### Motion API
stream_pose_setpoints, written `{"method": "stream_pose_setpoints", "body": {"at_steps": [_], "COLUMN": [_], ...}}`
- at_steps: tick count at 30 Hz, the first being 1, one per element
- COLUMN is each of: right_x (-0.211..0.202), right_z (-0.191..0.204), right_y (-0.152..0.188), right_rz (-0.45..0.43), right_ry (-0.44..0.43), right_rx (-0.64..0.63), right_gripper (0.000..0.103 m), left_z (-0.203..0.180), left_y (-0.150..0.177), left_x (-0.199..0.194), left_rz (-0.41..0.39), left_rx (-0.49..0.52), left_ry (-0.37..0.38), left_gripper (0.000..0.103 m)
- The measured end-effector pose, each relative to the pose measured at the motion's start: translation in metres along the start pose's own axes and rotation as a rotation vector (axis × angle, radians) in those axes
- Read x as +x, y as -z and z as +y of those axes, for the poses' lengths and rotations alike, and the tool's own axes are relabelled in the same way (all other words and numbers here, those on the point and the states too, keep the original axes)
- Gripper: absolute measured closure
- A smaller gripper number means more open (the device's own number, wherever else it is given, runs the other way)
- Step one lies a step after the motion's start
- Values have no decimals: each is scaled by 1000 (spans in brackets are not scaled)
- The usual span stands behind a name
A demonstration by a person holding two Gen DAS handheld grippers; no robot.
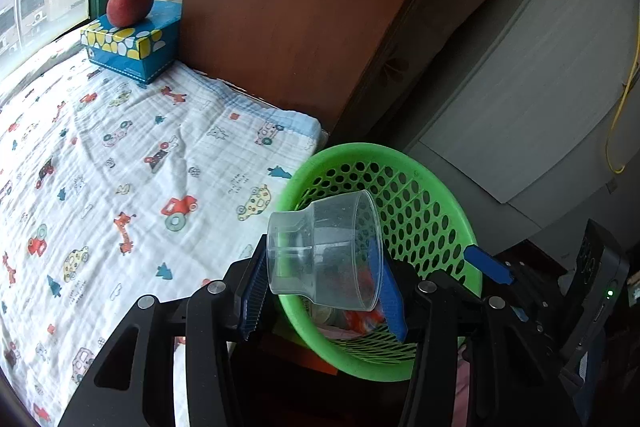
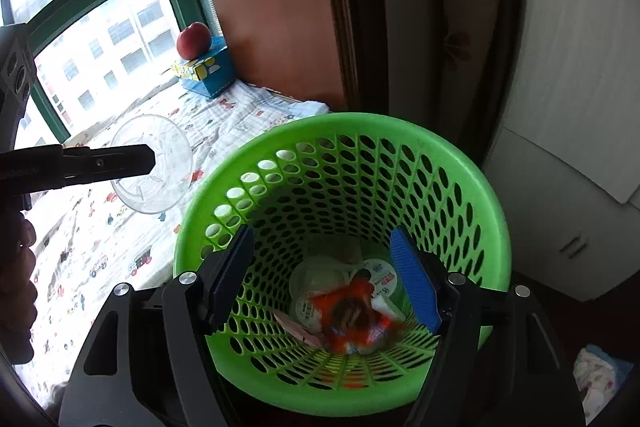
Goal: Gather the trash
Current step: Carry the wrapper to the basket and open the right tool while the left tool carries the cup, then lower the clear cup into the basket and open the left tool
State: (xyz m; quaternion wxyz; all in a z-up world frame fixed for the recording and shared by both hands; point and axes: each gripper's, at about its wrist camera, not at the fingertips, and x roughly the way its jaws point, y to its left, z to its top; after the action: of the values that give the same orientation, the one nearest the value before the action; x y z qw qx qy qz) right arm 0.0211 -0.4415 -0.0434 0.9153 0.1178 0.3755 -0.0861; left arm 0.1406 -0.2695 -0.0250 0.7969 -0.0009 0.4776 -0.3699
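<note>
Left claw (image 1: 324, 279) pinches a clear plastic cup (image 1: 328, 251) on its side, mouth turned toward the green basket (image 1: 432, 187), presumably so it can tip straight in. The cup is ribbed at the base, empty, scuffed. Right claw (image 2: 324, 279) stands spread over the basket with nothing between its pads; beneath it lies an orange wrapper (image 2: 352, 319) among lids (blurred). Basket sits at the bed (image 1: 100, 167) corner. Far edge: apple (image 1: 130, 2) on tissue box (image 1: 132, 43).

black left gripper (image 1: 320, 279), blue ribbed pads (image 1: 252, 303), silver screws.
</note>
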Motion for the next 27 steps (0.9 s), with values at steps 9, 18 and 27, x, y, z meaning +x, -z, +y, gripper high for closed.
{"method": "stream_pose_setpoints", "body": {"at_steps": [9,18,27], "right_x": [-16,-26,-30], "right_z": [-16,-23,-28], "right_y": [10,25,34], "right_rz": [-20,-25,-22], "right_ry": [4,14,11], "right_rx": [34,43,66], "right_gripper": [30,29,28], "left_z": [-16,-35,-41], "left_y": [4,10,15], "left_x": [18,33,44], "left_rz": [47,81,112], "left_rx": [19,38,36], "left_ry": [12,26,24], "left_gripper": [55,55,51]}}
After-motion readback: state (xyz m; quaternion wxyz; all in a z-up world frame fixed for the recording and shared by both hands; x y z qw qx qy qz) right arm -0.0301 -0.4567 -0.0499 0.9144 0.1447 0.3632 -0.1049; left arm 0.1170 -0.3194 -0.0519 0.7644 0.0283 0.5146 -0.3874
